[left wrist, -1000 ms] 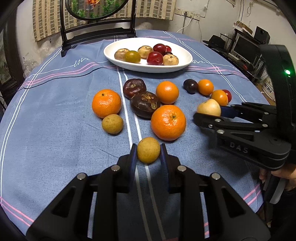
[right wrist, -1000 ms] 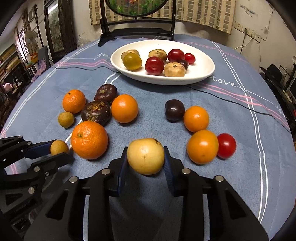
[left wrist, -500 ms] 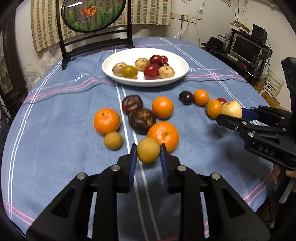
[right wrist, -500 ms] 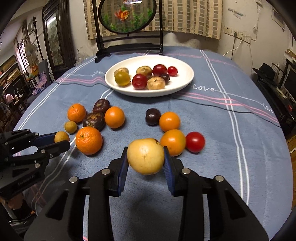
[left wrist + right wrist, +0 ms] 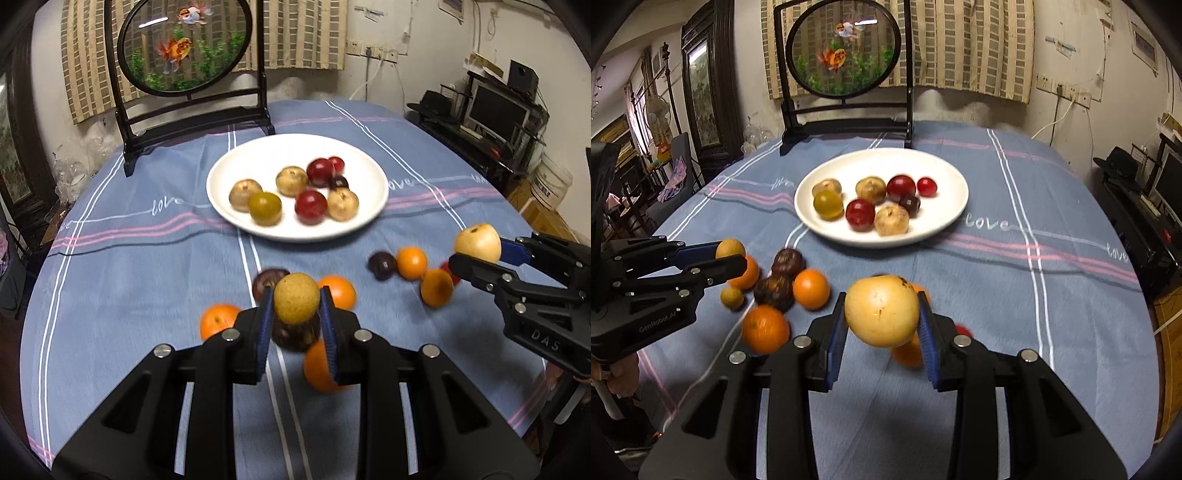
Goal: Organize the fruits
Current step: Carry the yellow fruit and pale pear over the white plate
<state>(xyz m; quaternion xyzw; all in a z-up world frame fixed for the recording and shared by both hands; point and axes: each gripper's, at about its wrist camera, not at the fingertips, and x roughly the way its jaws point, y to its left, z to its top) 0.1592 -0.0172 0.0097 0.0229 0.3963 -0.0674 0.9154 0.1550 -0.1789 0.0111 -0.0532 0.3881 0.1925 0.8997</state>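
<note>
My left gripper (image 5: 296,306) is shut on a small yellow-brown round fruit (image 5: 296,298) and holds it in the air above the loose fruits; it also shows in the right wrist view (image 5: 730,248). My right gripper (image 5: 882,312) is shut on a pale yellow pear (image 5: 882,309), lifted above the cloth, also seen from the left wrist (image 5: 477,242). A white plate (image 5: 364,216) with several small fruits stands beyond both grippers. Oranges (image 5: 811,288), dark purple fruits (image 5: 774,291) and a red one (image 5: 962,329) lie on the blue tablecloth (image 5: 1015,295).
A black-framed round goldfish screen (image 5: 844,51) stands at the table's far edge behind the plate. A small brown fruit (image 5: 731,297) lies under the left gripper. A desk with a monitor (image 5: 498,110) stands to the right of the table.
Both grippers have risen from the cloth with their fruits held, and both views now look more toward the plate. The loose fruits have stayed on the cloth.
</note>
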